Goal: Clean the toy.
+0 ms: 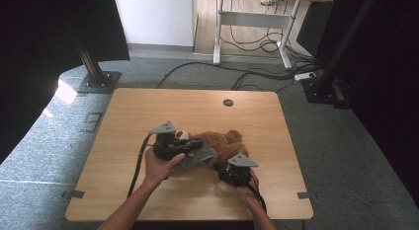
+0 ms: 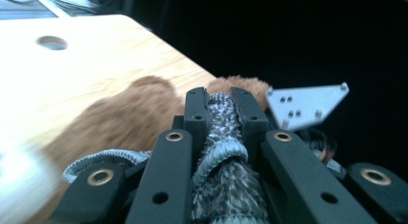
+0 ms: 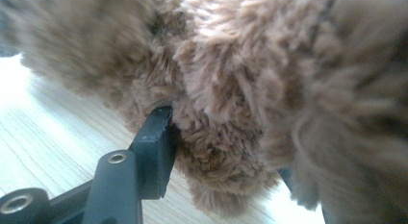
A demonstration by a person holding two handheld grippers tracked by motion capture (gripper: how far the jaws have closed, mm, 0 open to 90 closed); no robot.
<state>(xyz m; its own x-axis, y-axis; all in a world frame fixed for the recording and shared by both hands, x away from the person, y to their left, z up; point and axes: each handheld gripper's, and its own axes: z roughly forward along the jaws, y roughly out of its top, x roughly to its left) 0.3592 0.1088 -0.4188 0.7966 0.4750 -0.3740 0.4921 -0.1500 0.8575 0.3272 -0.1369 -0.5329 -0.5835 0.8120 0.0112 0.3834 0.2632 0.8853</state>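
Brown plush marks the item under inspection: a teddy bear [image 1: 220,143] lying near the middle of the wooden tabletop [image 1: 128,116] in the high view. My left tongs [image 1: 197,153] sit at its left side over a grey garment [image 1: 201,158]; my right tongs [image 1: 232,172] press in at its near right edge.

Left gripper view: my left tongs [image 2: 222,108] are clenched on a bunched fold of the grey knitted garment [image 2: 223,152], the bear's brown body [image 2: 120,118] lying just beyond on the tabletop.

Right gripper view: my right tongs [image 3: 216,137] are buried in the bear's shaggy fur [image 3: 226,80]; one jaw shows, pressed against the pile, so I cannot tell their state.
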